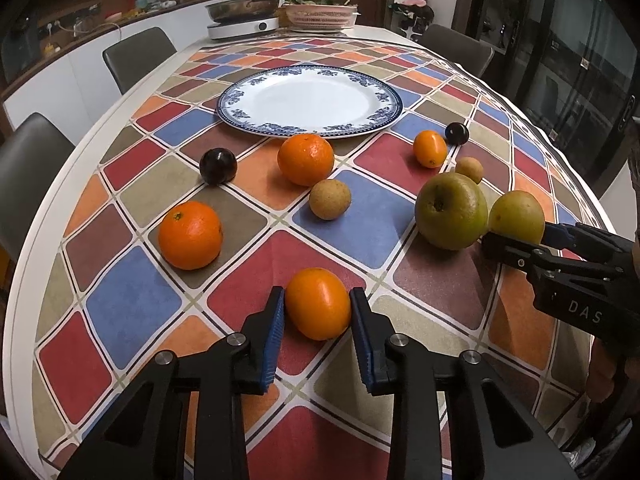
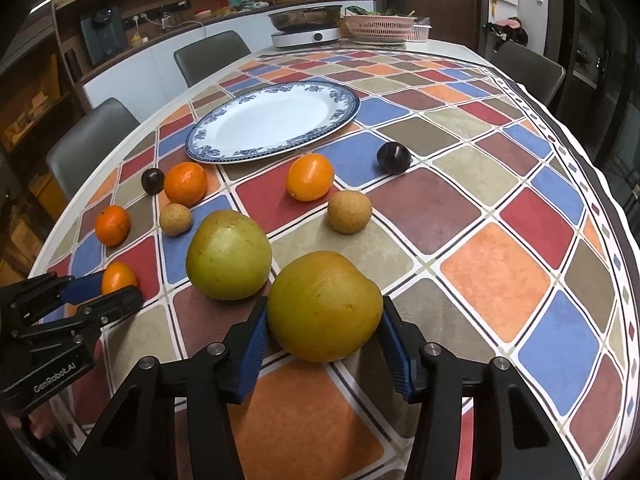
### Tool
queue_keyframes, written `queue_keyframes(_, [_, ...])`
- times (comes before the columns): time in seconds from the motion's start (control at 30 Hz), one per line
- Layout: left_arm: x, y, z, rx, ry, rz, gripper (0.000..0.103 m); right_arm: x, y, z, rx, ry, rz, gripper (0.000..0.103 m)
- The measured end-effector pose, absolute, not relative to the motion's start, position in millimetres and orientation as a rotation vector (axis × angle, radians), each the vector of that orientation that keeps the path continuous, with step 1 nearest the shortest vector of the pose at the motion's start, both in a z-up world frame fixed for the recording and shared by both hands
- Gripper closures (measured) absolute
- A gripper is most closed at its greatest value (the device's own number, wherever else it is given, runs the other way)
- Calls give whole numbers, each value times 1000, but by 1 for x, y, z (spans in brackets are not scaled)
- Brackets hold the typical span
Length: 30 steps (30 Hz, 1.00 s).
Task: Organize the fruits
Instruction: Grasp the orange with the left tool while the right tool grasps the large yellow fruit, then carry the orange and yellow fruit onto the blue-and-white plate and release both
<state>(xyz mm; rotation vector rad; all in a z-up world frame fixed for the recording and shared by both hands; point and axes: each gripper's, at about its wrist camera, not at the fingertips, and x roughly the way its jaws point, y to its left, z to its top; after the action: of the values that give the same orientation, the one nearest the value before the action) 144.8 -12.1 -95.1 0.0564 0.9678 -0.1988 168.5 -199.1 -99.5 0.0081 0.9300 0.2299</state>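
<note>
My left gripper is shut on a small orange fruit that rests on the checkered tablecloth; it also shows in the right wrist view. My right gripper is shut on a yellow-green pear, also on the cloth; that pear shows in the left wrist view. A second green pear lies just left of it. An empty blue-rimmed white plate stands further back. Oranges, dark plums and tan longans lie scattered between.
An induction cooker with a pan and a pink basket stand at the table's far end. Grey chairs line both sides. The table edge curves close on the left.
</note>
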Motion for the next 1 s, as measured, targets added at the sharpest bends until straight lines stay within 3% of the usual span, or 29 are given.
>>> queue_keyframes(0.5, [143,-12,-93,55,952,-198,71,165,-200,-100,1,912,224,51])
queue_keyframes(1.0, [137,-13,-60,50,850,-235,71,155,-198,-71,-26,832,214,51])
